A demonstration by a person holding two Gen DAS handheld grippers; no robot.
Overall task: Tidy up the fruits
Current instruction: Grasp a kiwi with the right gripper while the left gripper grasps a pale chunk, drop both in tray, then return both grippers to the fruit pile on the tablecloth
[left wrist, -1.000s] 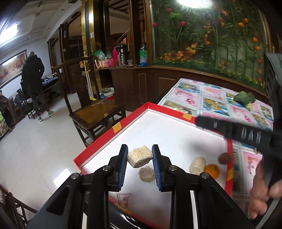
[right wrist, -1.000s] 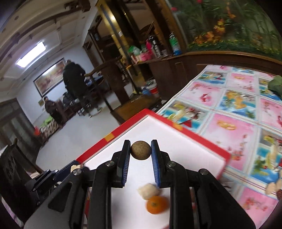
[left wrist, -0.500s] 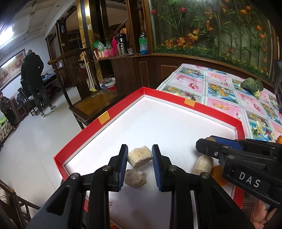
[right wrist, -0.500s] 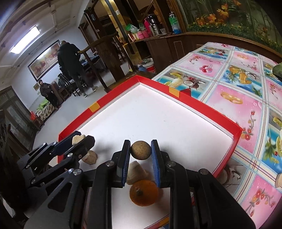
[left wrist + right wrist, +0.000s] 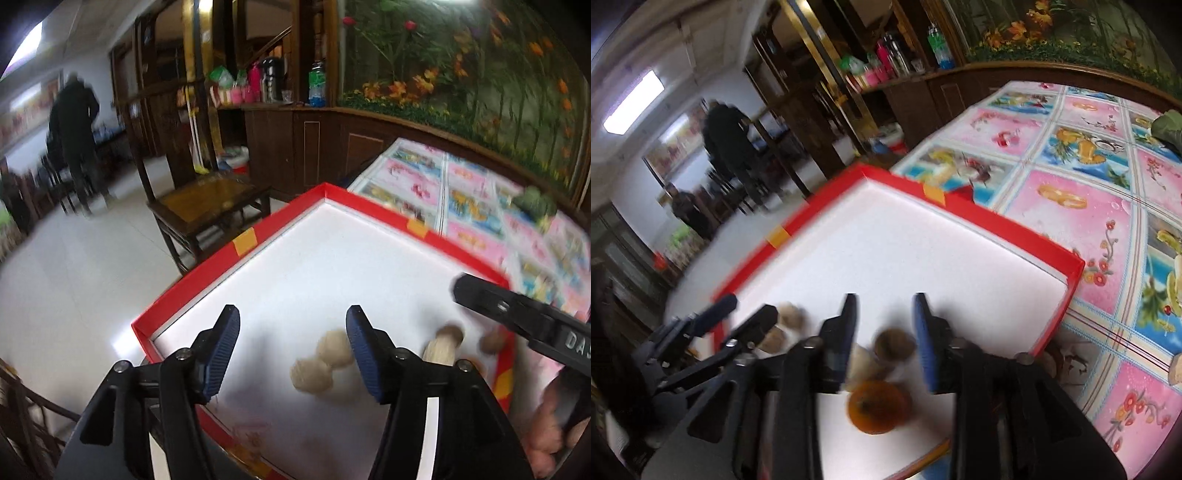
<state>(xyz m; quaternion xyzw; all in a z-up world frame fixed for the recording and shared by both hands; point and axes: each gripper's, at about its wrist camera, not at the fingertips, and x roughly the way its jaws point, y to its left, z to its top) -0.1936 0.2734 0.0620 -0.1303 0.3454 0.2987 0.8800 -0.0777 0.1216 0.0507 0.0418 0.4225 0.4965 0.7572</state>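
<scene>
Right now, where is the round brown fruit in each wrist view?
Left wrist: the brown fruit is at lower right, lying just inside the right-hand rim of the red tray.
Right wrist: the fruit is low and central, on the tray between the fingers of the open right claw, just above the orange.
Shared landmark: the tray's far corner.

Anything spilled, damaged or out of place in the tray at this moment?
Nothing stands out. Both grippers, left and right, are open, and the pale lumps, brown fruit and orange lie on the red-rimmed tray. Motion blur hides fine damage.
</scene>
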